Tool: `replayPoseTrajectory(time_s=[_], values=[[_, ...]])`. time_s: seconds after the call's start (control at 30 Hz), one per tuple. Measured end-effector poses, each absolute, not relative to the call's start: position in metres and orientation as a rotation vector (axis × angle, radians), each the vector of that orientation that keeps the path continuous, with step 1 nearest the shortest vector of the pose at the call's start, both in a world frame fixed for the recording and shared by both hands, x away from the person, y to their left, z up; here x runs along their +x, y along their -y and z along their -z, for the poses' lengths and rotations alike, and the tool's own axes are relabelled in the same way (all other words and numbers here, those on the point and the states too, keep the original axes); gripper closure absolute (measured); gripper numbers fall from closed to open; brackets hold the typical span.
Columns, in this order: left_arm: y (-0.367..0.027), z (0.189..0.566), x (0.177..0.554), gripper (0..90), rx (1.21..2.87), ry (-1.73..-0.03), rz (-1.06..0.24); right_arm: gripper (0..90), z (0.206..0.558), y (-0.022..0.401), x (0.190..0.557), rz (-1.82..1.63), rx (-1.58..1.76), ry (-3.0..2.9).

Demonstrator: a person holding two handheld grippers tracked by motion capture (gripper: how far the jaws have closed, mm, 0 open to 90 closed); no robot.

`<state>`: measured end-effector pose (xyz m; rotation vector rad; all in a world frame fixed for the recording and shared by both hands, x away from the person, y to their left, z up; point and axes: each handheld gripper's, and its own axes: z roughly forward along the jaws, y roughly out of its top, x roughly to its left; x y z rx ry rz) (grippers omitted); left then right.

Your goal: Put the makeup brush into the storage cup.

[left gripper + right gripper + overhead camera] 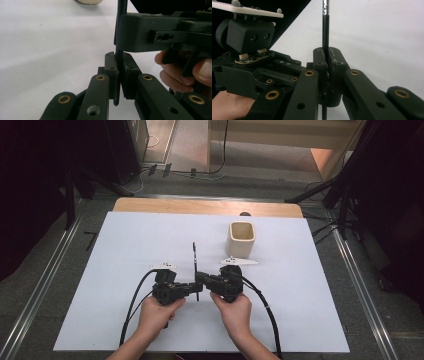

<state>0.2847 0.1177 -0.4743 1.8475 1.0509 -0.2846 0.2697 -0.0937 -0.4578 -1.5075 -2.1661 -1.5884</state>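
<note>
A thin black stick (pixel 194 260), like a pen, lies along the white table sheet between my two hands. Coming in from the left, my left gripper (pixel 193 288) clamps its near part. In the left gripper view the pads (pixel 110 67) press on the stick (pixel 121 10) from both sides. From the right, my right gripper (pixel 199 278) grips it just beyond. Its jaws (pixel 327 51) are shut on the stick (pixel 325 30), which has a silvery band at its far end. The two grippers nearly touch each other.
A beige square cup (pixel 241 239) stands upright on the white sheet (pixel 125 245), beyond and to the right of the grippers. Cables trail back from both grippers toward the near edge. Metal rails run along both sides of the table.
</note>
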Motion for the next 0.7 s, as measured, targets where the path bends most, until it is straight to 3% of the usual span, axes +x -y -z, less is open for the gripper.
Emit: replayPoseTrajectory(time_s=[0.27,0.4,0.53,0.7], values=[[-0.118,0.472,0.285,85.3,1.858,-1.052,0.29,83.0,0.456,0.093,0.269,1.585,-1.497,2.18],[-0.119,0.472,0.286,85.2,1.864,-1.055,0.288,71.3,0.453,0.097,0.267,1.652,-1.456,2.203],[-0.119,0.472,0.287,85.1,1.877,-1.04,0.292,47.7,0.45,0.099,0.266,1.716,-1.396,2.26],[-0.121,0.471,0.288,85.1,1.894,-1.021,0.296,32.7,0.451,0.102,0.268,1.694,-1.337,2.287]])
